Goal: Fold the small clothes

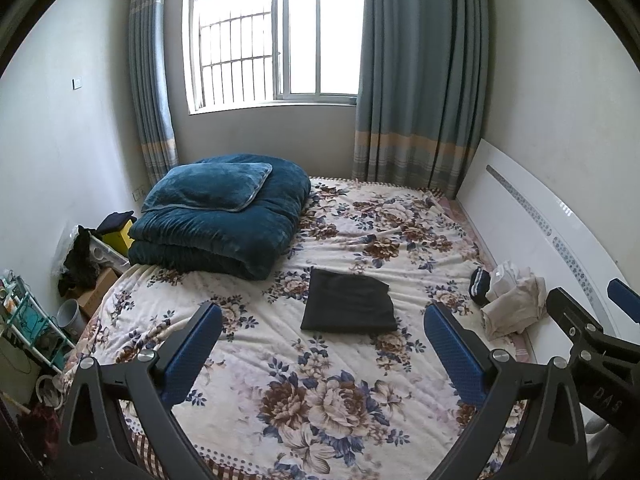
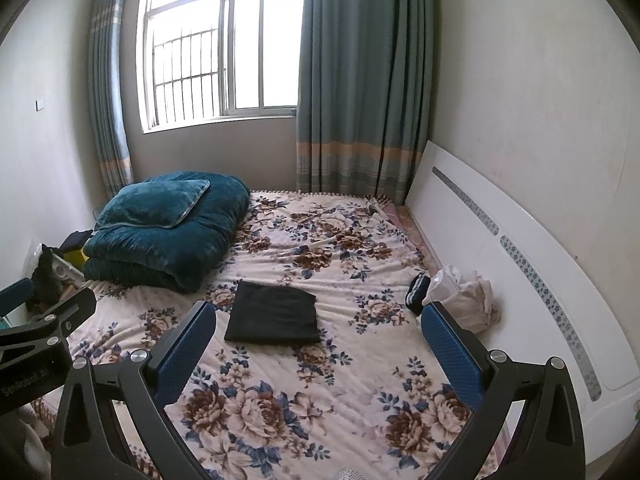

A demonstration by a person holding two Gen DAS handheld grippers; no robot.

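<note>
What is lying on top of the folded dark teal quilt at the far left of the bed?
A matching dark teal velvety pillow lies on the folded dark teal quilt, tilted, covering much of its top. Whatever lies beneath the pillow or between the quilt's layers is hidden.

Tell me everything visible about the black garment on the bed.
The black garment is plain dark cloth, matte, folded into a neat, flat, roughly square stack with layered edges. It lies mid-bed on the floral bedspread, apart from the blue quilt and the pale clothes pile. Neither gripper touches it.

Teal quilt [image 1: 224,220] beside window [image 1: 276,36]
</note>
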